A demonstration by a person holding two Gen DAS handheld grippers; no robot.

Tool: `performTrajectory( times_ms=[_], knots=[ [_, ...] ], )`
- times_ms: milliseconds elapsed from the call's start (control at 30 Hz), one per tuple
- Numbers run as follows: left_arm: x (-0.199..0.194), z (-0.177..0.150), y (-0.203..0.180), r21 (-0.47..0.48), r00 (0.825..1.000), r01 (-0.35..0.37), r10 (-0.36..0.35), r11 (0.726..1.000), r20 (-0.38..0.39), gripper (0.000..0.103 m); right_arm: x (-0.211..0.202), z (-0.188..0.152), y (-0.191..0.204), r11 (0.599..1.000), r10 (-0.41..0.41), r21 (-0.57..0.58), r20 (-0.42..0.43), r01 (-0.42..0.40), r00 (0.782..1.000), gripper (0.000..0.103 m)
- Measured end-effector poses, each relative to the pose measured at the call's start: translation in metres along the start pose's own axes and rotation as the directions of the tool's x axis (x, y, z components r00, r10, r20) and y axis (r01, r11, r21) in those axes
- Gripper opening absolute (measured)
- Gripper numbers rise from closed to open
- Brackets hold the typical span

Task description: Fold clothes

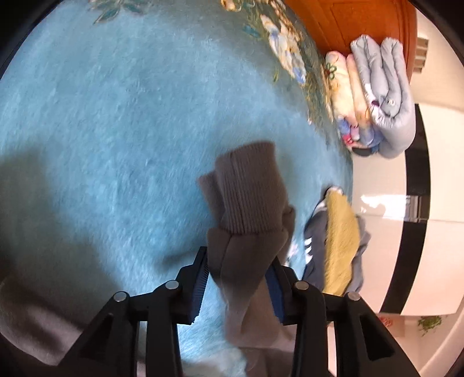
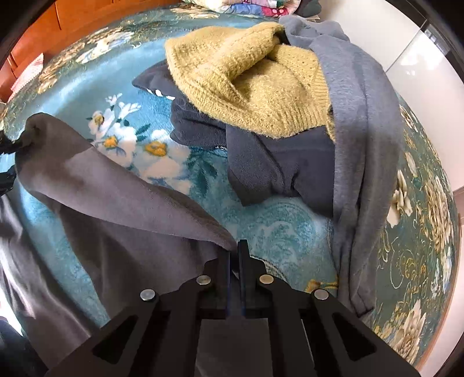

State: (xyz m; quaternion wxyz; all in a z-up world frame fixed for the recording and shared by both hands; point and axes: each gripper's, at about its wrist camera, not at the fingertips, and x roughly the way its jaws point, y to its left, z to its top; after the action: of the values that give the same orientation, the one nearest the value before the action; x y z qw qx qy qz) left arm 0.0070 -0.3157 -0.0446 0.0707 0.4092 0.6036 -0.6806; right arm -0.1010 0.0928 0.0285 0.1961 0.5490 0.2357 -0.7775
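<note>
A grey-brown garment with a ribbed cuff (image 1: pixel 249 197) hangs between both grippers above a blue floral blanket (image 1: pixel 116 116). My left gripper (image 1: pixel 240 269) is shut on the sleeve just behind the cuff, which sticks out past the fingers. My right gripper (image 2: pixel 235 255) is shut on an edge of the same garment (image 2: pixel 116 208), which stretches up and left to the left gripper at the frame's left edge. The rest of the cloth droops onto the blanket (image 2: pixel 275 235).
A pile of unfolded clothes lies ahead of the right gripper: a yellow-green knit sweater (image 2: pixel 246 75), a dark navy fleece (image 2: pixel 275 162) and a blue-grey garment (image 2: pixel 362 139). Folded quilts (image 1: pixel 377 92) are stacked by the orange wooden headboard (image 1: pixel 362 23). White floor lies beyond the bed edge.
</note>
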Motion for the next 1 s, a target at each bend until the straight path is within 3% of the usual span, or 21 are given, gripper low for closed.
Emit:
performTrajectory(
  times_ms=[33, 100, 200, 300, 333, 500, 633, 700, 767, 867, 1000],
  knots=[
    [-0.001, 0.002, -0.003, 0.01, 1.0, -0.012, 0.012, 1.0, 0.01, 0.039, -0.002, -0.001, -0.001, 1.0, 0.002, 0.004, 0.002, -0.002, 1.0, 0.009],
    [-0.001, 0.004, -0.013, 0.062, 0.998, -0.051, 0.05, 0.997, 0.023, 0.025, -0.011, -0.007, -0.009, 0.999, 0.017, 0.026, 0.01, -0.018, 1.0, 0.017],
    [-0.012, 0.012, -0.031, 0.164, 0.995, -0.085, 0.076, 0.983, 0.059, 0.016, -0.024, -0.015, -0.021, 0.997, 0.04, 0.06, 0.024, -0.042, 0.999, 0.025],
    [-0.03, 0.026, -0.04, 0.203, 0.992, -0.083, 0.06, 0.976, 0.115, 0.015, -0.039, -0.03, -0.041, 0.992, 0.054, 0.11, 0.065, -0.061, 0.996, 0.035],
    [-0.031, 0.03, -0.038, 0.199, 0.99, -0.099, 0.076, 0.975, 0.121, 0.015, -0.043, -0.038, -0.05, 0.989, 0.048, 0.136, 0.073, -0.057, 0.996, 0.047],
    [-0.025, 0.035, -0.029, 0.194, 0.975, -0.207, 0.188, 0.959, 0.115, 0.016, -0.04, -0.1, -0.099, 0.949, 0.061, 0.308, 0.01, -0.061, 0.998, 0.049],
    [-0.023, 0.028, -0.022, 0.163, 0.97, -0.239, 0.228, 0.957, 0.084, 0.026, -0.032, -0.153, -0.119, 0.9, 0.14, 0.423, -0.038, -0.111, 0.989, 0.049],
    [-0.03, 0.023, -0.015, 0.118, 0.967, -0.252, 0.247, 0.96, 0.054, 0.046, -0.031, -0.181, -0.125, 0.856, 0.208, 0.49, -0.033, -0.166, 0.977, 0.049],
    [-0.037, 0.016, -0.013, 0.093, 0.967, -0.252, 0.248, 0.963, 0.057, 0.054, -0.035, -0.205, -0.129, 0.813, 0.262, 0.541, -0.011, -0.214, 0.965, 0.049],
    [-0.054, -0.004, -0.012, 0.052, 0.97, -0.238, 0.234, 0.97, 0.07, 0.056, -0.04, -0.235, -0.133, 0.747, 0.334, 0.599, 0.037, -0.288, 0.942, 0.049],
    [-0.062, -0.049, -0.014, 0.014, 0.988, -0.145, 0.144, 0.989, 0.059, 0.057, -0.04, -0.254, -0.139, 0.681, 0.368, 0.648, 0.1, -0.341, 0.924, 0.05]
  ],
)
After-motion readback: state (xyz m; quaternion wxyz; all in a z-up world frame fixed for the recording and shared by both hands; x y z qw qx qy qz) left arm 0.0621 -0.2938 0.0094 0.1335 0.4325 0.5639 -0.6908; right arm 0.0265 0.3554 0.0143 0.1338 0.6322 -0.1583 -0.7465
